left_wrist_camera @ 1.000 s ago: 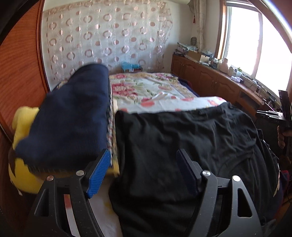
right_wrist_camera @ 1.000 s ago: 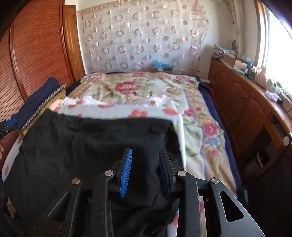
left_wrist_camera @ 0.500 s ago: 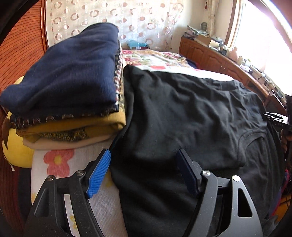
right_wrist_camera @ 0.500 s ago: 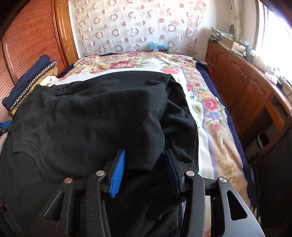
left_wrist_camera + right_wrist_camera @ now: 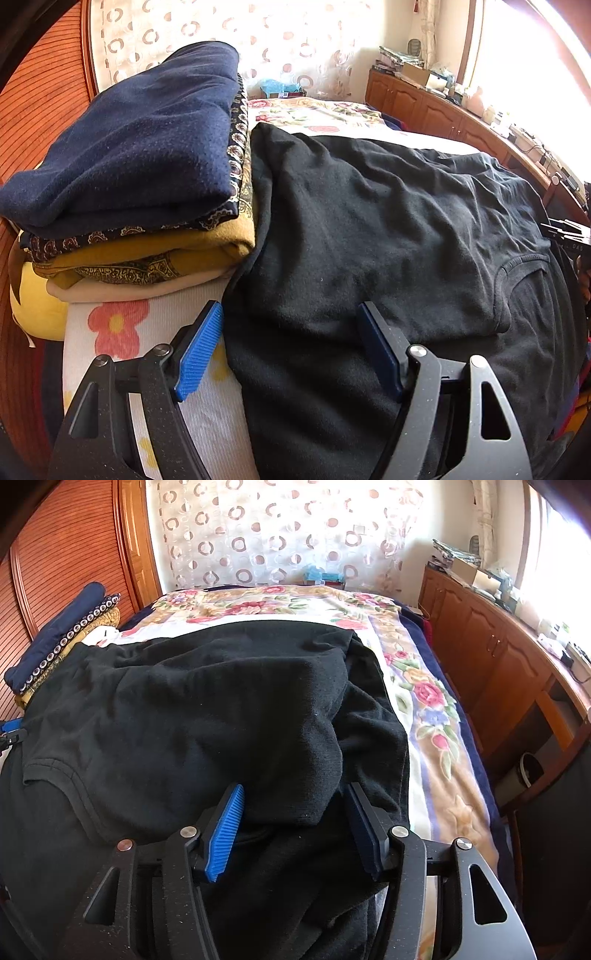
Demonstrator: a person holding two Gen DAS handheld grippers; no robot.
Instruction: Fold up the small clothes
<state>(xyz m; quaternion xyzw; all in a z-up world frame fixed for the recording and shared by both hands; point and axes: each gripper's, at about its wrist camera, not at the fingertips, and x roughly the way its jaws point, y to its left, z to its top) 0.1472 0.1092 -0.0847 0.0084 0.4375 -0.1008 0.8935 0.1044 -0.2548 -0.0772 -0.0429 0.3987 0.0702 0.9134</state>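
A black T-shirt (image 5: 388, 229) lies folded over on the flowered bed; its collar (image 5: 517, 273) shows at the right. It also fills the right wrist view (image 5: 207, 716). My left gripper (image 5: 291, 347) is open, low over the shirt's left edge, with its left finger over the white flowered sheet (image 5: 110, 332). My right gripper (image 5: 295, 827) is open with the jaws either side of a raised fold at the shirt's right edge, not pinching it. The left gripper's tip shows at the far left of the right wrist view (image 5: 11, 731).
A stack of folded clothes (image 5: 140, 177), navy on top of yellow and patterned ones, sits left of the shirt and touches it; it also shows in the right wrist view (image 5: 62, 642). Wooden cabinets (image 5: 498, 664) run along the right. A patterned curtain (image 5: 280, 531) hangs behind.
Both grippers have dropped lower over the bed and the shirt's far half now lies folded toward me. The right gripper's jaws have opened wider. The left stays open.
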